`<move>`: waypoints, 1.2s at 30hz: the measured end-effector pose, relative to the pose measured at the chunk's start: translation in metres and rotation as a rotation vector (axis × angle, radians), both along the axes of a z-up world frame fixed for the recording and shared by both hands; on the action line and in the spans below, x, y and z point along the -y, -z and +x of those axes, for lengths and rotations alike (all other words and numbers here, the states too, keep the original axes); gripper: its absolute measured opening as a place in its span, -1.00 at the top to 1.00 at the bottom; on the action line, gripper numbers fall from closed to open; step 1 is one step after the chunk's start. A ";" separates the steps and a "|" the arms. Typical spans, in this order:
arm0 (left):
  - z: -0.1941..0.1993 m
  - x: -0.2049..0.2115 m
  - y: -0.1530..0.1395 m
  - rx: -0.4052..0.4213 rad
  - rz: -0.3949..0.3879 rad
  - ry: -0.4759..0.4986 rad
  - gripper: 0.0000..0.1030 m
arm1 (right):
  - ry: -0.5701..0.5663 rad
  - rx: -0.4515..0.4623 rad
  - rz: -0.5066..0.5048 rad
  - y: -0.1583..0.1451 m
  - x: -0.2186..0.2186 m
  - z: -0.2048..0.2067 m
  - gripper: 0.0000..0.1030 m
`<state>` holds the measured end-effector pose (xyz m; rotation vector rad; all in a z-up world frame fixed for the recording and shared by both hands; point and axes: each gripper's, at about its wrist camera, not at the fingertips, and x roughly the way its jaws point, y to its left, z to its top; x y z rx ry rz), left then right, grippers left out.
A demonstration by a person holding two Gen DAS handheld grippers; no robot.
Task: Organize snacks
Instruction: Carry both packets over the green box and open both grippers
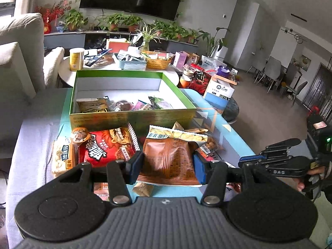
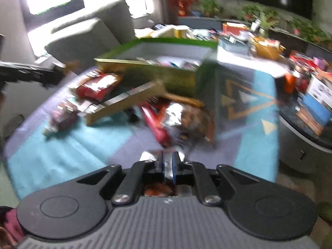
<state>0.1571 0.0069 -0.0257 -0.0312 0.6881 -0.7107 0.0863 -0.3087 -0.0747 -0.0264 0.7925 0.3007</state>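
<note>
My left gripper (image 1: 168, 164) has its jaws set wide on both sides of a brown snack packet (image 1: 169, 157) and touching it, held just above the snack pile. Beyond it stands the green box (image 1: 132, 117), with several snacks inside. A red snack bag (image 1: 105, 147) and a yellow packet (image 1: 62, 157) lie to the left. My right gripper (image 2: 168, 166) is shut on a silvery wrapper (image 2: 148, 155); that view is blurred. It hovers over the cloth, short of a loose heap of snacks (image 2: 178, 120) and the green box (image 2: 157, 70). The right gripper also shows at the right of the left wrist view (image 1: 269, 155).
A blue and purple cloth (image 2: 62, 155) covers the table. A round white table (image 1: 68, 70) behind holds a yellow can (image 1: 76, 59), a wicker basket (image 1: 157, 62) and clutter. A grey sofa (image 2: 93, 33) stands at the left. A cardboard box (image 1: 220, 92) sits at the right.
</note>
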 end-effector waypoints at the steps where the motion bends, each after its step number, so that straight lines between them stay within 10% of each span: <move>1: 0.002 0.000 0.001 -0.001 0.001 -0.005 0.06 | 0.016 -0.018 -0.023 0.005 0.000 0.002 0.80; 4: 0.006 0.001 0.003 -0.012 -0.008 -0.014 0.06 | 0.012 -0.059 -0.007 0.018 -0.002 0.007 0.76; 6: 0.008 0.001 0.002 -0.013 -0.009 -0.015 0.06 | 0.032 -0.046 0.023 0.021 0.000 0.011 0.08; 8: 0.008 0.003 0.002 -0.011 -0.006 -0.009 0.06 | 0.046 -0.046 0.072 0.020 0.005 0.013 -0.11; 16: 0.011 0.002 0.005 -0.022 -0.012 -0.027 0.06 | -0.025 -0.052 -0.042 0.030 -0.030 0.012 -0.25; 23: 0.007 0.002 0.001 -0.010 -0.015 -0.027 0.06 | 0.017 0.033 0.011 0.013 -0.056 0.007 0.08; 26: 0.009 0.000 -0.003 -0.001 -0.014 -0.033 0.06 | 0.042 0.075 0.068 -0.002 -0.053 -0.005 0.64; 36: 0.046 0.013 -0.024 0.055 -0.004 -0.067 0.06 | 0.122 0.297 0.216 -0.075 -0.042 0.031 0.64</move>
